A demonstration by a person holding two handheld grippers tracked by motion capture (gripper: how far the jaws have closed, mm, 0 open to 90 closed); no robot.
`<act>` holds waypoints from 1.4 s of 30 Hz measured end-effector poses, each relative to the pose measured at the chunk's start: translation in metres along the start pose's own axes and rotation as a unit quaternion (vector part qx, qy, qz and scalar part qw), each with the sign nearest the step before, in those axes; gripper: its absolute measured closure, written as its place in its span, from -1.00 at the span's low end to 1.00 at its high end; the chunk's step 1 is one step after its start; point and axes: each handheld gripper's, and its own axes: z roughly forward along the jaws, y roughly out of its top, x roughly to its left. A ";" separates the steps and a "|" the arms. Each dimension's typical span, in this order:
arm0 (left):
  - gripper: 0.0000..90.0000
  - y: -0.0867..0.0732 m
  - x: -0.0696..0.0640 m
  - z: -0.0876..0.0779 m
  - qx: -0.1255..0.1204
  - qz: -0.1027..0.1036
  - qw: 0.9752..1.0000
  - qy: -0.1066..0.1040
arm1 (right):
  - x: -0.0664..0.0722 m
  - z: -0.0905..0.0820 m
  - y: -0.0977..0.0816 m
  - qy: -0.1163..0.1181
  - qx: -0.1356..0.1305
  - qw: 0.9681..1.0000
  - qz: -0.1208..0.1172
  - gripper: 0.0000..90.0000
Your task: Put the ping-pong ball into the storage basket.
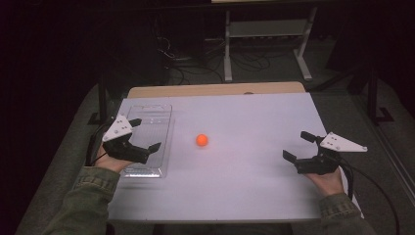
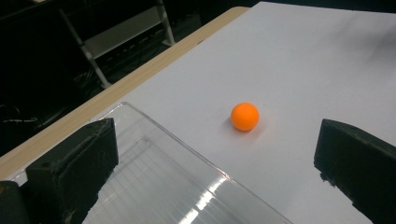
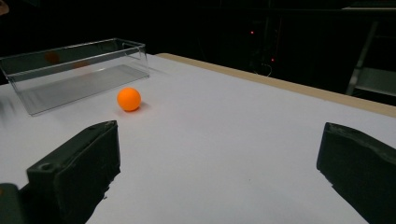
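the orange ball (image 1: 202,140) sits loose on the white table (image 1: 244,186), near the middle and a little to the left, just right of the clear plastic box (image 1: 149,142) but apart from it. the box looks empty (its floor shows only ribbed plastic and glare), so by my reading the work has hardly begun: the ball has yet to be picked up and, most likely, dropped into the box. the left gripper (image 1: 143,138) hovers over the near part of the box, jaws spread wide and holding nothing, pointing toward the ball. the right gripper (image 1: 298,146) hangs at the right edge of the table, well apart from the ball, jaws likewise spread and empty. everything is left: the approach, the pinch, the carry and the release.
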 end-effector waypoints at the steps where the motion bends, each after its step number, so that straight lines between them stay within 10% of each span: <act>1: -1.00 0.001 0.001 0.001 0.001 0.001 1.000 -0.001 | 0.000 0.000 0.000 0.000 0.001 1.000 0.000 -1.00; 42: -1.00 0.047 0.014 0.029 0.050 0.040 0.997 -0.049 | 0.000 0.001 -0.001 0.007 0.005 1.000 0.003 -1.00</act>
